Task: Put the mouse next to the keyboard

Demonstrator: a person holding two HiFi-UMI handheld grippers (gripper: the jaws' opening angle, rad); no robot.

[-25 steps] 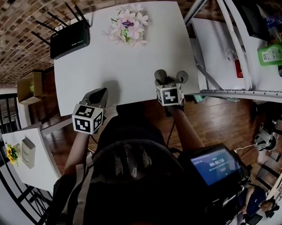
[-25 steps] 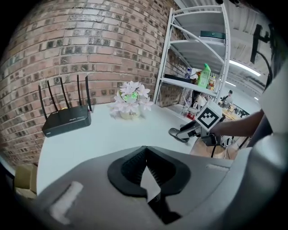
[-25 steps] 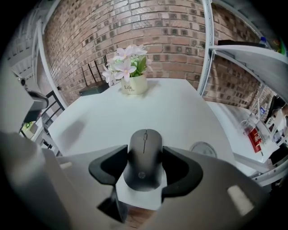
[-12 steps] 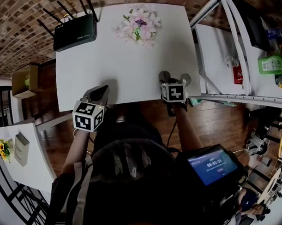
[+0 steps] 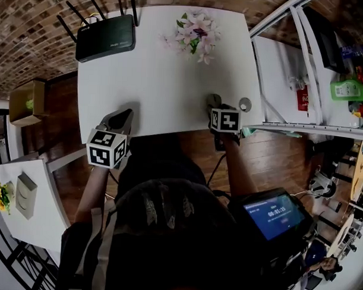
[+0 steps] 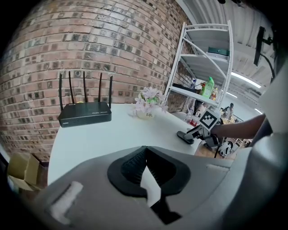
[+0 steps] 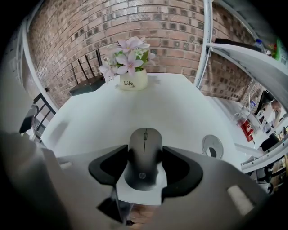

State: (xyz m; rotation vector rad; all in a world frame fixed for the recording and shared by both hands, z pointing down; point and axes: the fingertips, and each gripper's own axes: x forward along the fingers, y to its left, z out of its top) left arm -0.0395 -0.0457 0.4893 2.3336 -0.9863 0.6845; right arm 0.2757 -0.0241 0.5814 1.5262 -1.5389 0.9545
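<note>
A grey mouse (image 7: 144, 155) sits between the jaws of my right gripper (image 7: 145, 164), which is shut on its sides. In the head view that gripper (image 5: 214, 104) is over the near right edge of the white table (image 5: 166, 81), with the mouse's front poking out past the jaws. My left gripper (image 6: 145, 155) is shut with nothing in it, its tips meeting just above the tabletop. From above, the left gripper (image 5: 120, 117) hovers at the table's near left edge. No keyboard shows in any view.
A black router (image 5: 106, 38) with several antennas stands at the far left of the table. A pot of pink flowers (image 5: 197, 30) stands at the far middle. A round cable hole (image 5: 245, 104) lies just right of the right gripper. Metal shelving (image 5: 303, 62) flanks the table's right side.
The head camera has shifted, so the table sits a little differently in view. Both grippers stay at the table's near edge, the right one still holding the mouse.
</note>
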